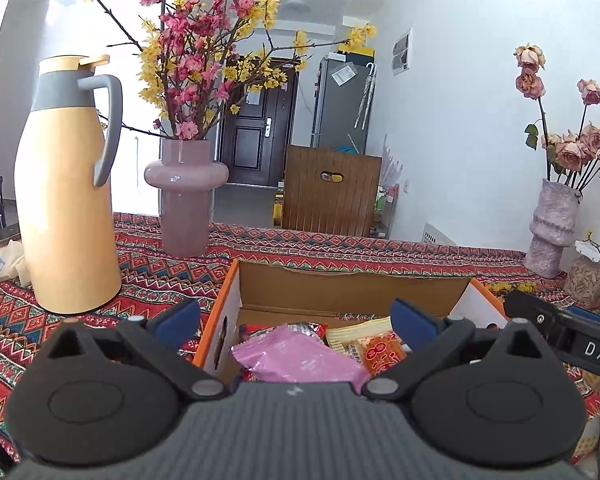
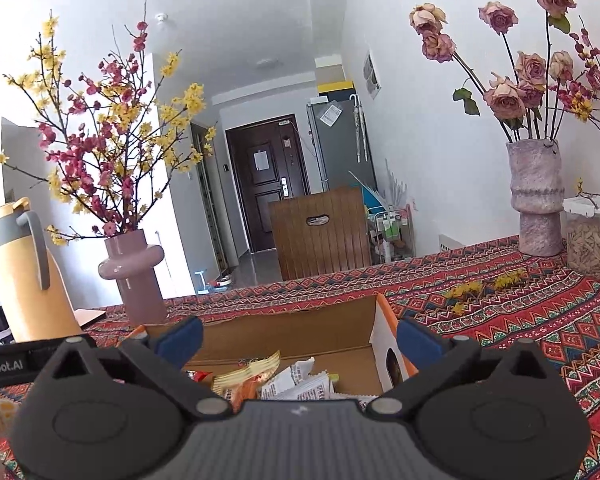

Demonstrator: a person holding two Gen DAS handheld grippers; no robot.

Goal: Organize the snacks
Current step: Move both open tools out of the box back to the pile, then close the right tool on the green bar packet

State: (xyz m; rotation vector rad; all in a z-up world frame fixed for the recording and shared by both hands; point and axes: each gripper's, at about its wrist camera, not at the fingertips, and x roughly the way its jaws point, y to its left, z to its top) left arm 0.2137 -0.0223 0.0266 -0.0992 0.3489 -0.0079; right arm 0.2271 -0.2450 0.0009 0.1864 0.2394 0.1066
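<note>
An open cardboard box (image 1: pixel 352 288) with orange and white sides sits on the patterned tablecloth. Inside lie a pink snack packet (image 1: pixel 300 356), an orange packet (image 1: pixel 382 350) and other wrappers. My left gripper (image 1: pixel 296 318) hovers over the box's near left part, jaws wide open, nothing between the blue pads. The same box (image 2: pixel 284 328) shows in the right wrist view with white sachets (image 2: pixel 300 384) and a yellow-orange packet (image 2: pixel 248 376). My right gripper (image 2: pixel 300 338) hangs open over the box's right end, holding nothing. The right gripper's body (image 1: pixel 572 336) shows at the left view's right edge.
A tall yellow thermos jug (image 1: pixel 68 200) and a pink vase of blossom branches (image 1: pixel 186 196) stand left of the box. A rough pink vase of dried roses (image 2: pixel 536 196) and a clear jar of seeds (image 2: pixel 592 236) stand at the right. A wooden chair back (image 2: pixel 320 232) rises behind the table.
</note>
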